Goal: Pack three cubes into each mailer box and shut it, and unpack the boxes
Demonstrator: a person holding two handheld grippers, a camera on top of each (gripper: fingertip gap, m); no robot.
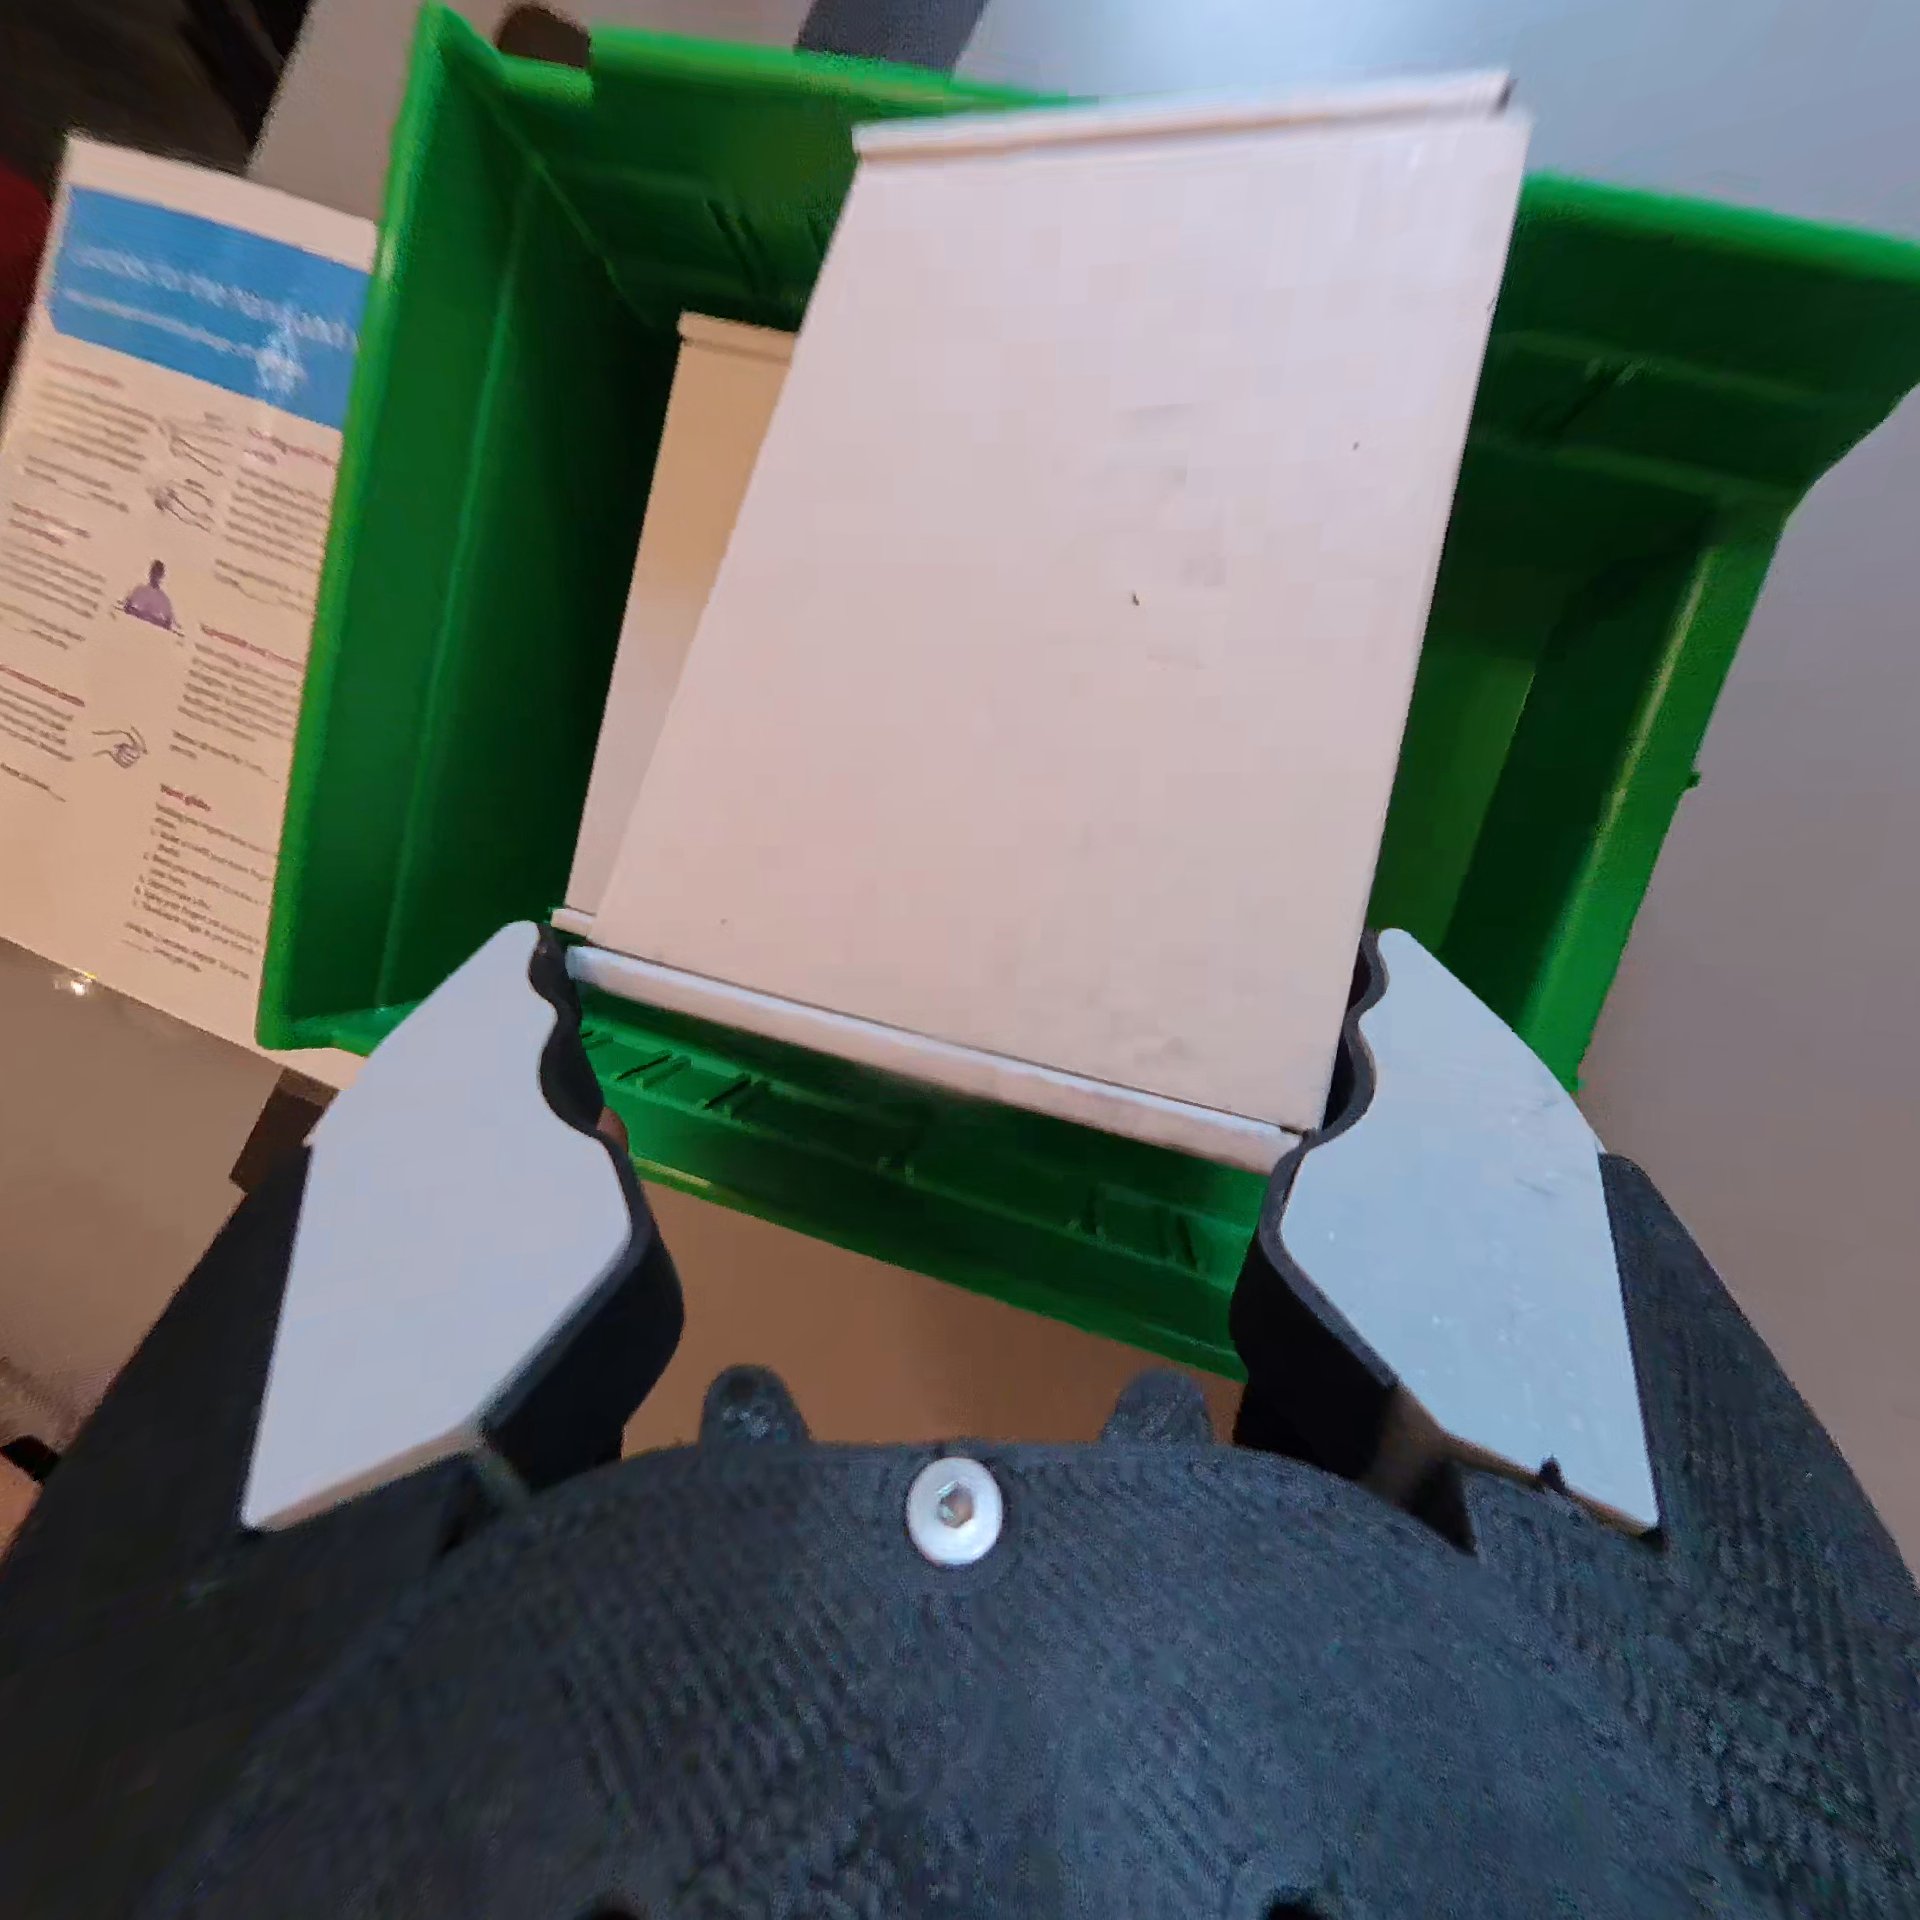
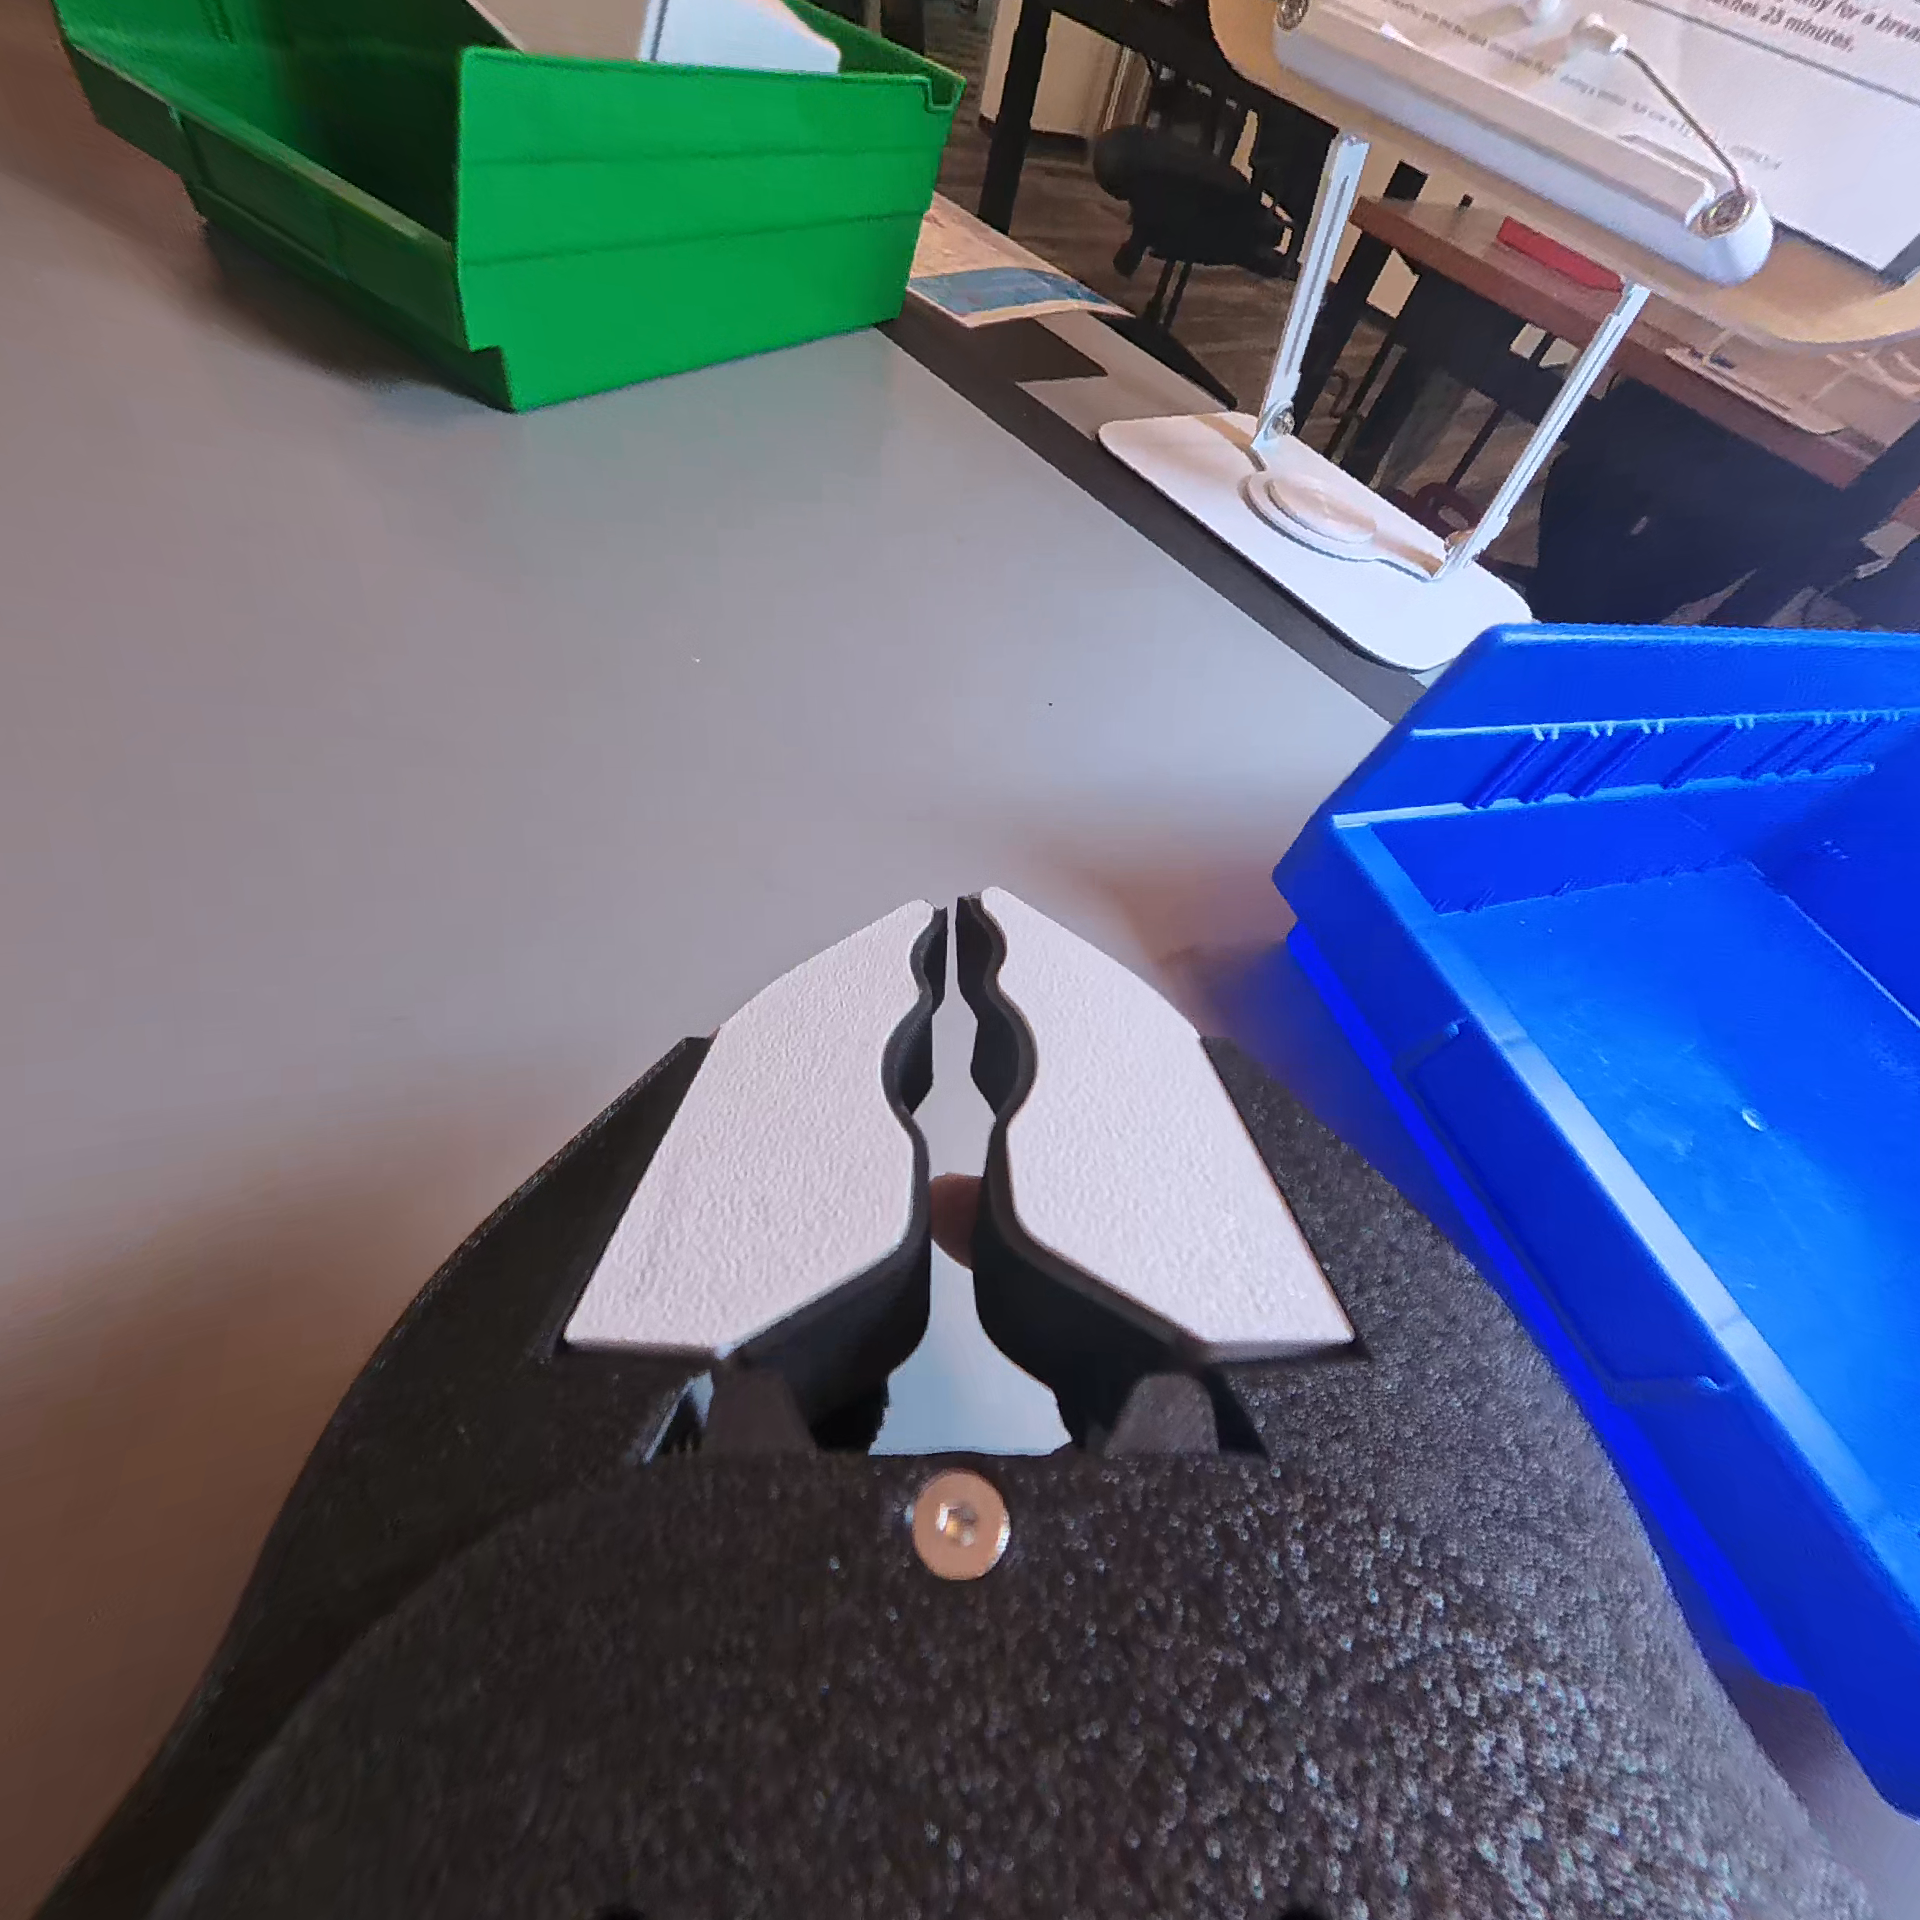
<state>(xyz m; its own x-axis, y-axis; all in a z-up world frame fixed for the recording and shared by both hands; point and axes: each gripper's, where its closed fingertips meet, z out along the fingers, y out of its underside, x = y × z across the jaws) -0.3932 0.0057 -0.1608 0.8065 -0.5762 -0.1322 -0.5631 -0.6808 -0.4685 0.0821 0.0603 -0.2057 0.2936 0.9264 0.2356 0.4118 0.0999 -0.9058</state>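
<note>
In the left wrist view my left gripper (image 1: 951, 1023) is shut on a closed white mailer box (image 1: 1049, 582), its fingers pressing the box's two sides near its close end. The box is tilted over the green bin (image 1: 457, 582). A second white box (image 1: 707, 488) lies in the bin, partly hidden under the held one. In the right wrist view my right gripper (image 2: 954, 914) is shut and empty above the grey table (image 2: 520, 727). The green bin (image 2: 665, 208) stands far left with a white box (image 2: 727, 31) poking out. No cubes are visible.
A blue bin (image 2: 1662, 1039) with a bare floor sits at my right gripper's right. A white stand (image 2: 1320, 520) holding a printed sheet stands at the table's far edge. A printed leaflet (image 1: 156, 540) lies left of the green bin. Chairs and tables are beyond. The tips of one gripper are about 50 centimetres away from the tips of the other.
</note>
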